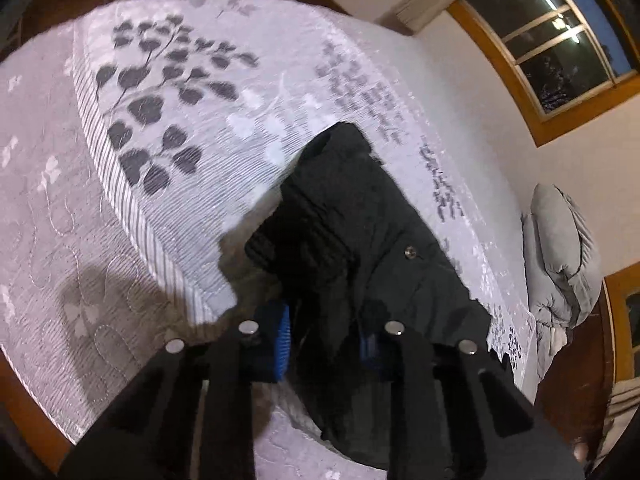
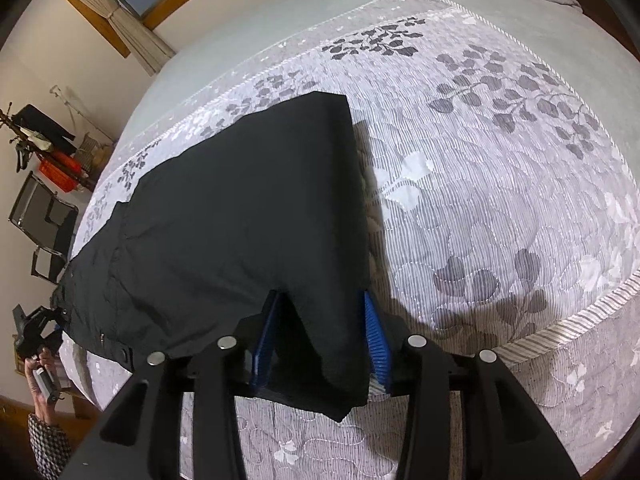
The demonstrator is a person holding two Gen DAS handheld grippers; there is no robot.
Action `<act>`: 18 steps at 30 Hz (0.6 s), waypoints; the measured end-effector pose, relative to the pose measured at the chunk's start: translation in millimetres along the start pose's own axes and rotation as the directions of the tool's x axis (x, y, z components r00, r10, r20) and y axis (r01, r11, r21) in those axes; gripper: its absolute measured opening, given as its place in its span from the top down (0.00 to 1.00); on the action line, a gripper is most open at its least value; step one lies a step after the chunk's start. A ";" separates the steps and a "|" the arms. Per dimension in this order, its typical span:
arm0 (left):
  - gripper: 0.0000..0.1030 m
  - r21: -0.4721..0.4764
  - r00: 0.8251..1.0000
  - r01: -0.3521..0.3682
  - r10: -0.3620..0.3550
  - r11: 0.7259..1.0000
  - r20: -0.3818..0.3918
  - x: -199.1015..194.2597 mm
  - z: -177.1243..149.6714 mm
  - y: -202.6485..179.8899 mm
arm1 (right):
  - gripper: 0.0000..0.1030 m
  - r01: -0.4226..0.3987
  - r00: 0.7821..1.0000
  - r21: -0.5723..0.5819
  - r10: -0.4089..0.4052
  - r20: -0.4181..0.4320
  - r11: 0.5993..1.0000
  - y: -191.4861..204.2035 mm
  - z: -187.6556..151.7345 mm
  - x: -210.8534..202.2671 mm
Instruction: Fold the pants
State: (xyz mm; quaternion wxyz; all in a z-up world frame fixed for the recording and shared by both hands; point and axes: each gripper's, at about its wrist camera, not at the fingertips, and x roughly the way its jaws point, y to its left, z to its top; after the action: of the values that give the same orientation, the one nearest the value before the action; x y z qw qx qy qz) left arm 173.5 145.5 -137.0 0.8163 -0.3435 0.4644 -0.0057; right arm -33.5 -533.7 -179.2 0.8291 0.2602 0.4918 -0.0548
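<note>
Black pants (image 2: 240, 208) lie across a bed with a white and grey leaf-pattern cover (image 2: 500, 184). In the right wrist view my right gripper (image 2: 320, 336) has cloth of the leg end between its blue pads (image 2: 376, 336), with the jaws fairly wide and the cloth draped over them. In the left wrist view my left gripper (image 1: 326, 340) holds the waist end of the pants (image 1: 360, 220), near a metal button (image 1: 409, 252); cloth bunches between the blue pads (image 1: 282, 336). The left gripper also shows in the right wrist view (image 2: 36, 332), at the waist end.
A grey duvet (image 1: 560, 252) is piled at the head of the bed. A window with a wooden frame (image 1: 560, 40) is in the wall. A chair (image 2: 44, 220) and a clothes rack (image 2: 44, 140) stand beside the bed. The bed's edge (image 2: 580, 320) runs near my right gripper.
</note>
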 end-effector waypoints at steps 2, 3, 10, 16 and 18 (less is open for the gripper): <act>0.79 0.027 1.000 0.014 -0.015 1.000 0.021 -7.3 -0.3 -11.1 | 0.58 0.001 1.000 -0.002 -0.001 0.001 1.000 0.1 0.3 -0.5; 0.80 0.041 0.999 0.023 -0.025 0.999 0.033 -9.7 0.0 -17.7 | 0.58 0.003 1.000 -0.004 -0.003 0.002 1.000 0.3 0.3 -0.9; 0.80 0.255 0.980 0.134 -0.166 0.958 0.107 -42.0 -19.1 -80.9 | 0.58 0.005 1.000 -0.014 -0.004 0.013 1.000 1.4 -2.3 -5.4; 0.80 0.442 0.966 0.188 -0.246 0.877 0.076 -54.5 -51.9 -145.9 | 0.58 -0.011 0.999 -0.003 0.012 0.031 1.000 -1.2 -4.3 -11.6; 0.80 0.491 0.963 0.204 -0.264 0.847 0.055 -55.3 -65.3 -162.6 | 0.58 -0.014 0.999 -0.001 0.014 0.036 1.000 -2.0 -5.0 -13.2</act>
State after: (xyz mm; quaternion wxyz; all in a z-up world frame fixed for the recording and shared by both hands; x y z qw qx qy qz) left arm 142.7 3.2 -25.0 0.8955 -0.1840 0.3528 -0.1995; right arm -44.8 -535.2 -170.7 0.8383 0.2624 0.4749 -0.0535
